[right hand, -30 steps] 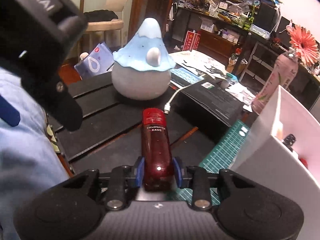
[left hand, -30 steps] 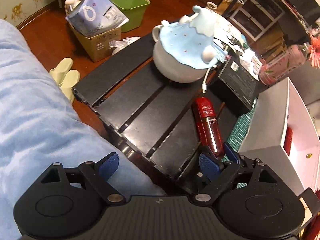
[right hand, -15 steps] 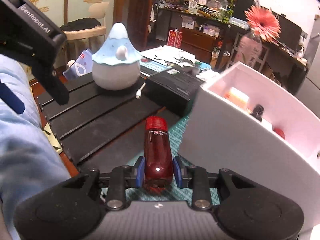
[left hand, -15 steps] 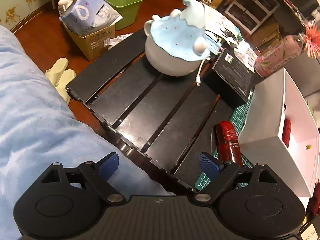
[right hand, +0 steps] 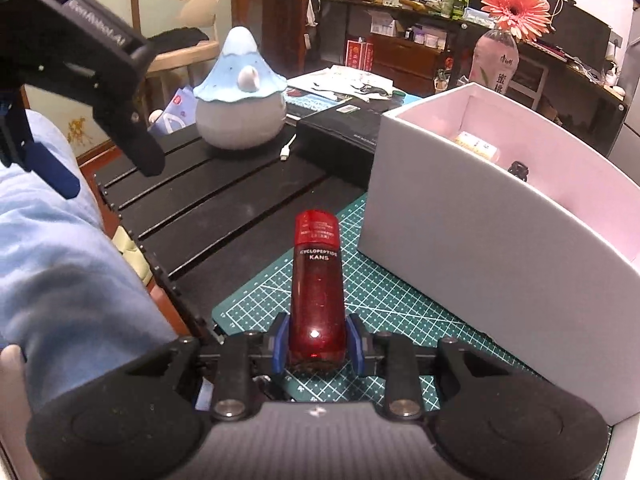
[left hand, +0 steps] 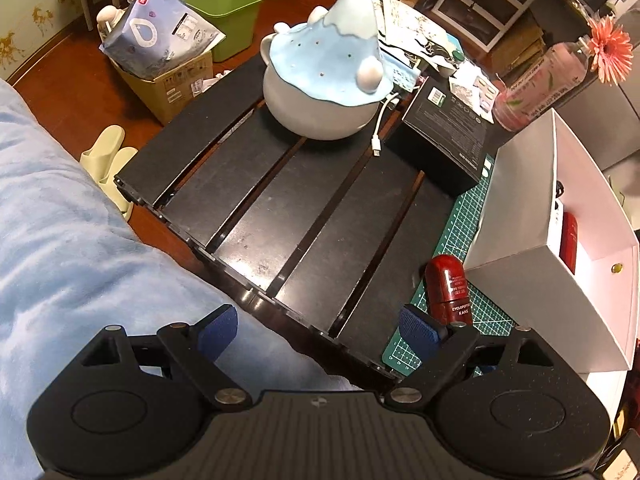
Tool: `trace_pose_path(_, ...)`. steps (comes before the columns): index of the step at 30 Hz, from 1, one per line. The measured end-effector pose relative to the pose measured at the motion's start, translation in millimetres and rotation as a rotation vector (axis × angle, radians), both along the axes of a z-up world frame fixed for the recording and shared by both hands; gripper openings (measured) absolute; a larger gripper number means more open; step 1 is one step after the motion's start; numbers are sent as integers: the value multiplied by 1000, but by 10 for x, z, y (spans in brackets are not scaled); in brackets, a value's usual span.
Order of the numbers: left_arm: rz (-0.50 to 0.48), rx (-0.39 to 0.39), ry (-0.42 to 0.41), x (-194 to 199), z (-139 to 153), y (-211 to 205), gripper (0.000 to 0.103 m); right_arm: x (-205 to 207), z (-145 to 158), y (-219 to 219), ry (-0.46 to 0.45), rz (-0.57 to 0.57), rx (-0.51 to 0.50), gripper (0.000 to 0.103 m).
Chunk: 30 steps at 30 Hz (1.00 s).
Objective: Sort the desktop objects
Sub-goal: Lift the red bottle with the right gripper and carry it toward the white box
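Note:
My right gripper [right hand: 317, 342] is shut on a dark red bottle [right hand: 317, 280] marked KANS and holds it above the green cutting mat [right hand: 384, 304], just left of the white box [right hand: 500, 248]. The bottle also shows in the left wrist view [left hand: 447, 290], beside the box's near corner [left hand: 516, 264]. My left gripper [left hand: 316, 330] is open and empty above the near edge of the black slatted table [left hand: 304, 200]. Its body appears in the right wrist view [right hand: 80, 68] at upper left. The box holds another red bottle [left hand: 569, 240] and small items.
A blue-and-white mountain-shaped ornament [left hand: 328, 64] with a white cable [left hand: 380, 128] stands at the table's far side. A black carton [left hand: 444, 136] lies beside it. A pink bottle with a flower [left hand: 536, 88] stands behind the box. A blue-clad leg [left hand: 60, 240] is at left.
My right gripper has carried the red bottle to the right, off the black table and over the green mat, close to the white box. The left gripper has stayed open.

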<state>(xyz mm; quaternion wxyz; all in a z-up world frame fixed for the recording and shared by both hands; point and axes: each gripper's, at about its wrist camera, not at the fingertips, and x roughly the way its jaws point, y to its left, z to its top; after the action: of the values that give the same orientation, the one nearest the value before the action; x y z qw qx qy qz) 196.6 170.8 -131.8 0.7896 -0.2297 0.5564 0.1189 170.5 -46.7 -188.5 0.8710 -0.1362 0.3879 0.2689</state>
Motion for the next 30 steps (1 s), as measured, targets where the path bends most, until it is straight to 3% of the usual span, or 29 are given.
trace_pose_path(3,-5,-5,1,1,-6,-5,88,31,30,-36,12,-19,38,31)
trace_pose_path(6,-10,-15,1,1,-10,-7,88,60,56,-33,9,-26,55,41)
trace_pose_path(22,-43,-41,-10,2,-9,-56,88,297,-88,208,35,-50,46,40)
trace_pose_path(30,-128,-29,-35,24,41,-216,88,326,-149,201,54,-68,44,40)
